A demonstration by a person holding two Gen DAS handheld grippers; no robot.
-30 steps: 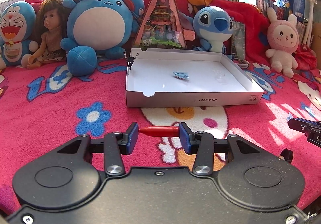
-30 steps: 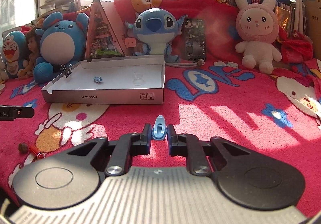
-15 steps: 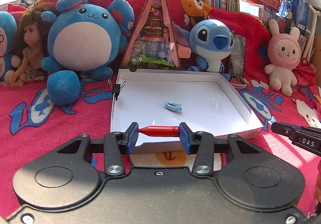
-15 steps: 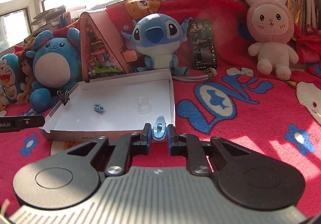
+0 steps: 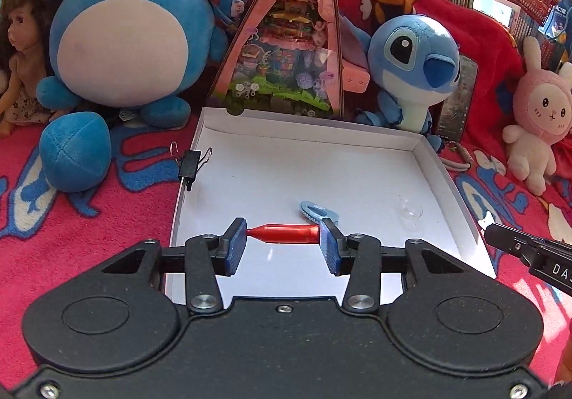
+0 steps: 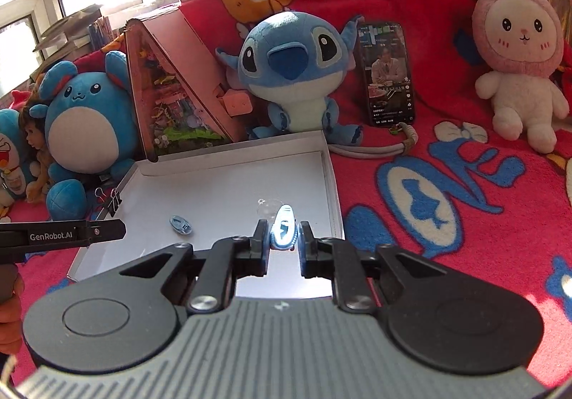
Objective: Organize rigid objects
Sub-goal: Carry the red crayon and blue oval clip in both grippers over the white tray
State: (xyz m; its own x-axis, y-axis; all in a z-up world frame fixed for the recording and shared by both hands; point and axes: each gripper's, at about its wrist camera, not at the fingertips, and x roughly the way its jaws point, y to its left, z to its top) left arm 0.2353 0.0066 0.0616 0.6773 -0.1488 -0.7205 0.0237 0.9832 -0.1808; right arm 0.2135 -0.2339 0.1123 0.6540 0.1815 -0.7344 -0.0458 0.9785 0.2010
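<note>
A shallow white cardboard box lies open on the red blanket. My left gripper is shut on a small red bullet-shaped piece, held crosswise over the box's near half. My right gripper is shut on a light blue clip, held upright over the box's near right part. On the box floor lie a second blue clip and a clear plastic suction cup. A black binder clip grips the box's left wall.
Plush toys line the back: a round blue one, a blue big-eared one, a pink rabbit, plus a doll. A triangular pink diorama and a lit phone stand behind the box. Books fill shelves beyond.
Both grippers have moved forward from over the blanket to above the box, each still holding its piece. The box and plush toys now look nearer and larger.
</note>
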